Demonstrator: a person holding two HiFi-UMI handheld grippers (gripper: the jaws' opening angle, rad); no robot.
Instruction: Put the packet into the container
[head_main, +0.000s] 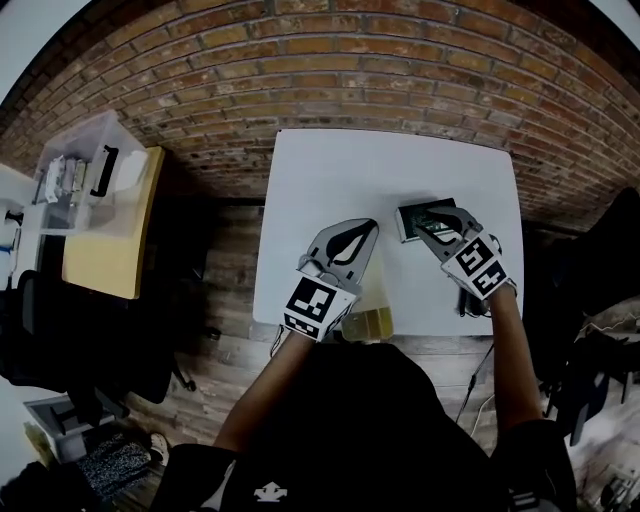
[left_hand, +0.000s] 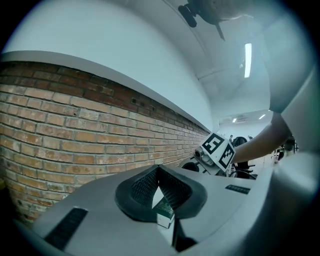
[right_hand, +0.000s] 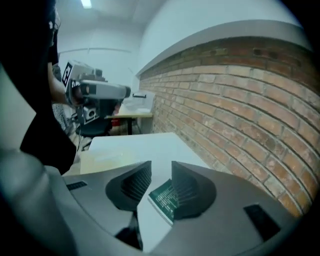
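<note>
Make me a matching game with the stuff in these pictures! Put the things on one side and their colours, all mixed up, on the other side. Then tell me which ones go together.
Things
1. packet
2. table
3. container
4. wall

Colours
A. white
B. reddish-brown bricks
C. dark green
D. see-through, a bit yellow

Right pairs: 1-C, 2-A, 3-D, 4-B
</note>
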